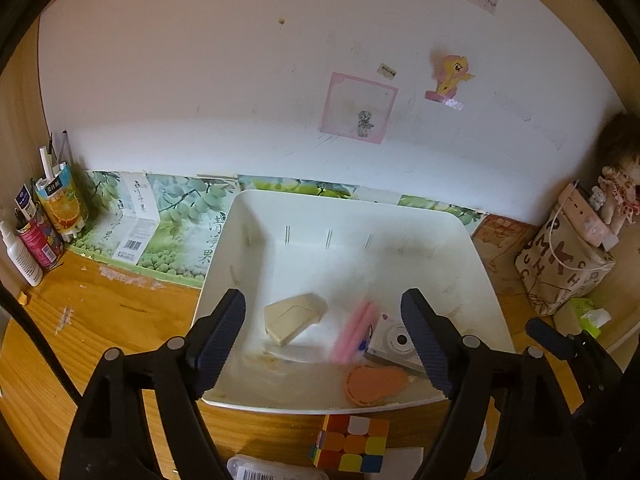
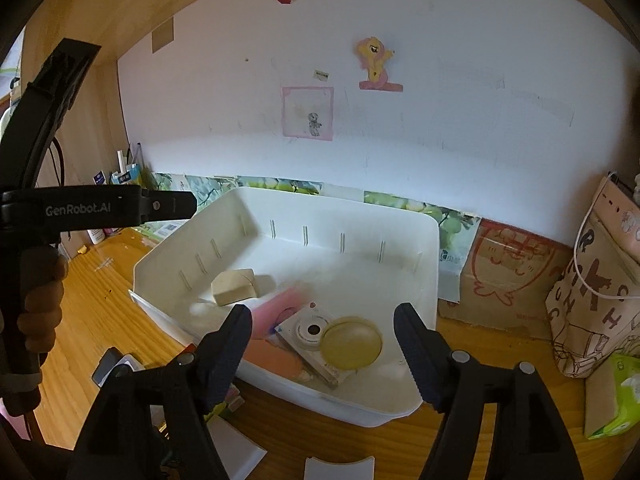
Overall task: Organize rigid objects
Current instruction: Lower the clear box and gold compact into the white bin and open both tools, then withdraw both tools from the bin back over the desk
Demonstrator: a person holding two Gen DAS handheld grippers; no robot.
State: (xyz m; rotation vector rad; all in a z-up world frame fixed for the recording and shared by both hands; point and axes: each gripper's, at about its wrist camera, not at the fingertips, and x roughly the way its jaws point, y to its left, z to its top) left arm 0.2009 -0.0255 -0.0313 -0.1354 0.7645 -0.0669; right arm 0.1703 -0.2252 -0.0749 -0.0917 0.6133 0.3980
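A white plastic bin (image 1: 472, 248) (image 2: 424, 240) stands on the wooden desk. In it lie a beige block (image 1: 294, 318) (image 2: 234, 286), a blurred pink object (image 1: 356, 336) (image 2: 276, 310), a white camera (image 1: 394, 338) (image 2: 308, 330), an orange pad (image 1: 376, 384) and a yellow round disc (image 2: 352, 342). My left gripper (image 1: 328, 344) is open and empty above the bin's near side. My right gripper (image 2: 324, 350) is open and empty over the bin's near rim. A colour cube (image 1: 350, 442) lies on the desk just in front of the bin.
Bottles and a pen cup (image 1: 44, 216) stand at the back left. A patterned bag (image 1: 560, 264) (image 2: 592, 296), a doll (image 1: 616, 192), a cardboard box (image 2: 508, 276) and a green tissue pack (image 2: 620, 392) crowd the right. White packets (image 1: 272, 470) (image 2: 340, 468) lie near the front edge.
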